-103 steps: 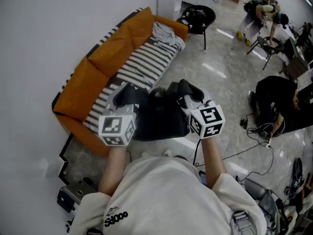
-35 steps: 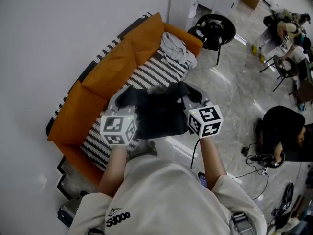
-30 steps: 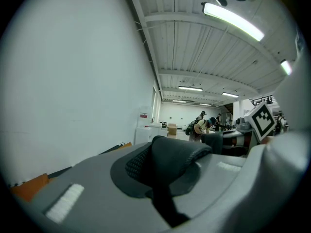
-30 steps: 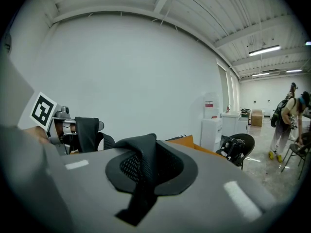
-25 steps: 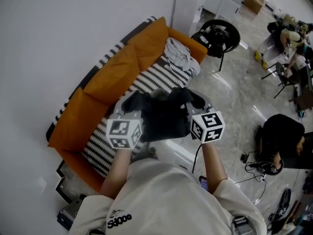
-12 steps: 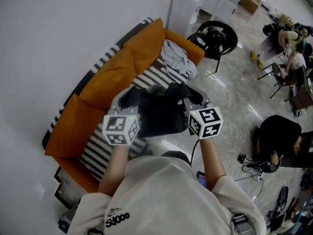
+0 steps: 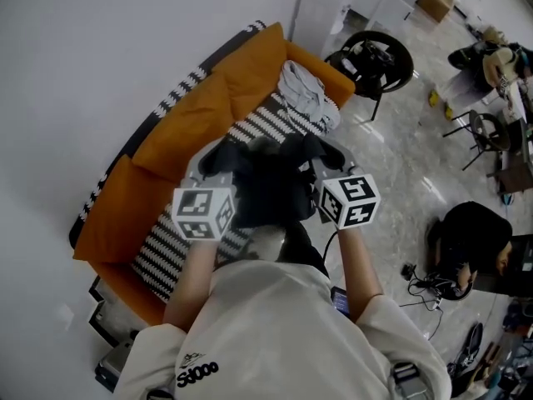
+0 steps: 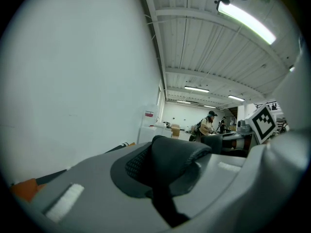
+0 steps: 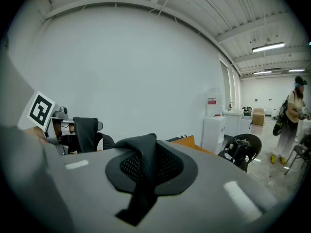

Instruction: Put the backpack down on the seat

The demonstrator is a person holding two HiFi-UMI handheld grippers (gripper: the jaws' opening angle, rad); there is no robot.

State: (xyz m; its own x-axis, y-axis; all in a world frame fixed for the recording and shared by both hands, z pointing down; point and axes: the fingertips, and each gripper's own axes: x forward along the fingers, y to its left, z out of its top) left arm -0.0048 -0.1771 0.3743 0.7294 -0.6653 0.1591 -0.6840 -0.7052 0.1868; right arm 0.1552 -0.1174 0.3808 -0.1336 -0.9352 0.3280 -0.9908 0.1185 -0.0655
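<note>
The left claw (image 7: 218, 163) is clamping shut on a padded black shoulder strap (image 8: 171, 160) of the backpack (image 7: 268, 192), with the mesh-backed band folding up out of the pinch between its grey jaws. The right claw (image 7: 326, 160) is gripping the other strap (image 9: 145, 165) the same way, its jaws closing down tight on the folded padding. The black backpack is hanging between the two claws, just ahead of and below their tips, with both claws pointing nearly level and side by side. Under and ahead of the claws the striped seat (image 7: 265, 125) of the orange sofa (image 7: 193, 115) is lying along the white wall, and the bag is showing over its near half; whether its bottom is touching the cushion cannot be told from above. Further along the seat, well beyond the claws, a heap of grey clothing (image 7: 305, 95) is resting against the far armrest. Past that, off to the right claw's side, a black chair (image 7: 376, 57) is standing on the shiny floor beside a white cabinet (image 7: 321, 7). Each claw's marker cube is showing in the other's view, the right one (image 8: 264, 123) beside the left claw and the left one (image 9: 40, 109) beside the right claw. A person in black (image 7: 468, 242) is crouching on the floor far off to the right claw's side
</note>
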